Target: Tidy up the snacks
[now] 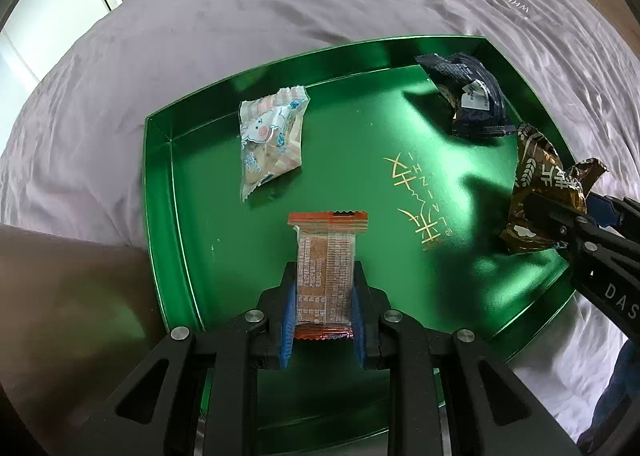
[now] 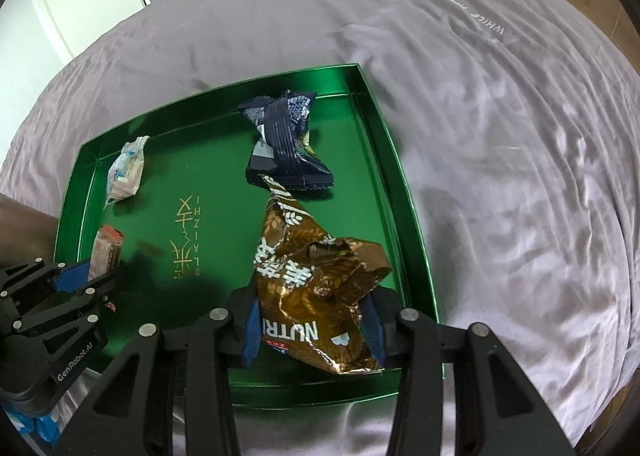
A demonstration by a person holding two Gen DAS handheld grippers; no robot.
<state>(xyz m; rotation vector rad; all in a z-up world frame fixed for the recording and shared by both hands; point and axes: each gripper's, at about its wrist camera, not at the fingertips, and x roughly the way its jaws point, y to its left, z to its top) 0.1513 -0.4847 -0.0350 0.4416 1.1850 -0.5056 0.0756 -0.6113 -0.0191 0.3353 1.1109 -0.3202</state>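
- My left tool (image 1: 323,296) points steeply down over the glossy green metal tray (image 1: 168,216), its blue pads nearly shut and clamped on the long sides of a flat, rectangular orange-ended snack bar (image 1: 326,276) in clear crinkled wrap.
- My right tool (image 2: 314,330) also tilts down, its jaws partly apart around a crumpled, shiny brown foil packet (image 2: 316,288); I cannot tell if the pads press it.
- A dark navy pleated packet (image 2: 286,144) lies in the tray's far right corner, just beyond the brown one.
- A pale cartoon-printed packet (image 1: 270,140) lies near the tray's far left.
- The tray rests on a wrinkled mauve bed sheet (image 2: 500,136).
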